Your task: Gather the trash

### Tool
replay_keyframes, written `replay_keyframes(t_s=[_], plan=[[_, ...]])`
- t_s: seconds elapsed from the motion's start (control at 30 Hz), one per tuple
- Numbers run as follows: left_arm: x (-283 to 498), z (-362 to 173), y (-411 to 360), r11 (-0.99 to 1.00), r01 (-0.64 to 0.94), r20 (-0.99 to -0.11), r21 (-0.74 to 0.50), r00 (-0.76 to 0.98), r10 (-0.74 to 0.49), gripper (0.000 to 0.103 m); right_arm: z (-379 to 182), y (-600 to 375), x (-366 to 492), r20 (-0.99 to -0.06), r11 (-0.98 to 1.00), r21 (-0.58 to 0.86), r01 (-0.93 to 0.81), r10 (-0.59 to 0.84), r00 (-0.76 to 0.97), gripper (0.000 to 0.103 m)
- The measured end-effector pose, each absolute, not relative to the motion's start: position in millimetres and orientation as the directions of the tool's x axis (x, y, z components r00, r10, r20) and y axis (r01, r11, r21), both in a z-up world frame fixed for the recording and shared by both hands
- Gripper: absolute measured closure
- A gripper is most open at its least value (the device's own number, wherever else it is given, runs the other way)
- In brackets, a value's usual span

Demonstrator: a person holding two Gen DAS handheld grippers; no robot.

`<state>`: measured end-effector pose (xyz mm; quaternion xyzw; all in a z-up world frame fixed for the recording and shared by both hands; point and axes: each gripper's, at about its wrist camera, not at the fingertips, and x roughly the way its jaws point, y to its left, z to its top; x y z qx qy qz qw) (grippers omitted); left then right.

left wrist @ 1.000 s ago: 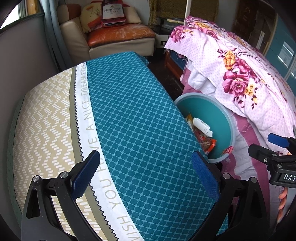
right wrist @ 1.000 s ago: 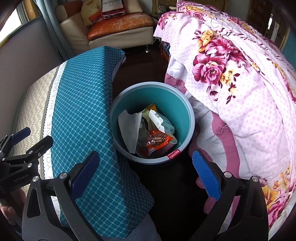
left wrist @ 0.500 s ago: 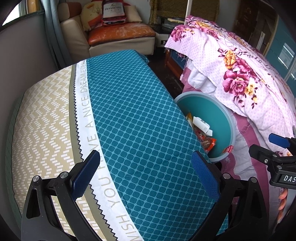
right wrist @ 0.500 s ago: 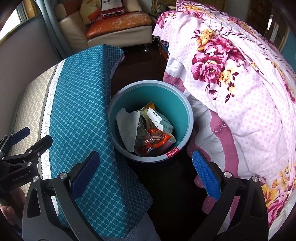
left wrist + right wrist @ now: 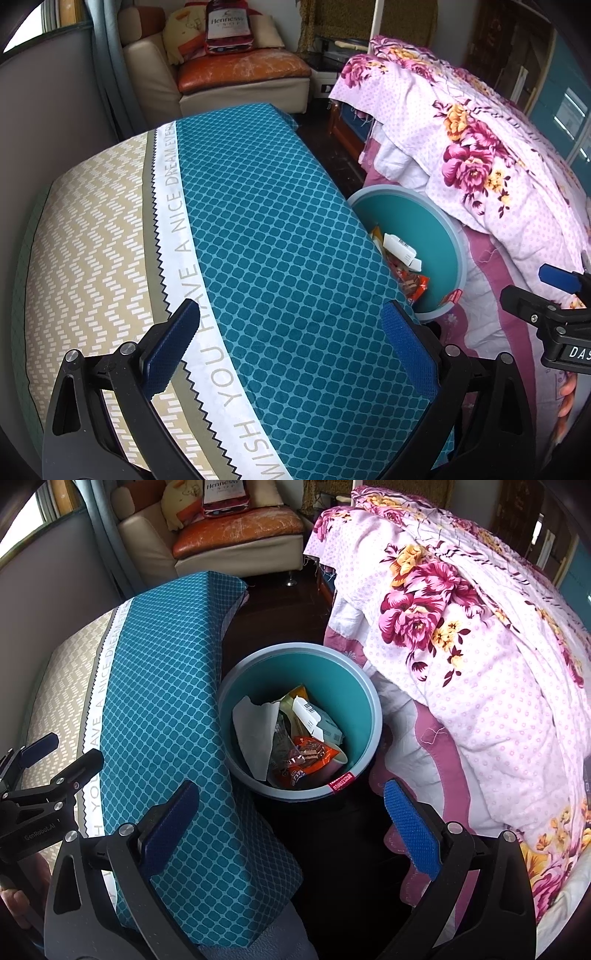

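Left claw (image 5: 288, 339) gapes wide, empty, over teal tablecloth (image 5: 258, 229); bin (image 5: 448, 236) just beside the table edge. Right view: my right claw (image 5: 288, 819) wide, empty, above bin (image 5: 365, 686) (wrappers (image 5: 299, 757), tissue (image 5: 255, 731) inside), quilt (image 5: 480, 664) alongside.

Teal bin (image 5: 369, 701) upright on floor, holding wrappers (image 5: 303, 757) and paper (image 5: 255, 731).

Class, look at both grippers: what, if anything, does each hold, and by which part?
Nothing is held. The left gripper and the right gripper both stand open and empty; the trash lies in the bin.
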<state>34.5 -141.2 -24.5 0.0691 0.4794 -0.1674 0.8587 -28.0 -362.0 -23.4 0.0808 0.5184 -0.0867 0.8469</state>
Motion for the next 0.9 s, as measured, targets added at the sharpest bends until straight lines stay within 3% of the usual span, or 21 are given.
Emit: replay_keyframes(t_s=[0.9], plan=[[23, -15, -138, 0.936, 0.35, -0.84, -0.04, 0.496, -0.221, 0.004, -7, -355, -36, -0.879, 0.976, 0.037, 0.215, -0.071, 0.472, 0.007]])
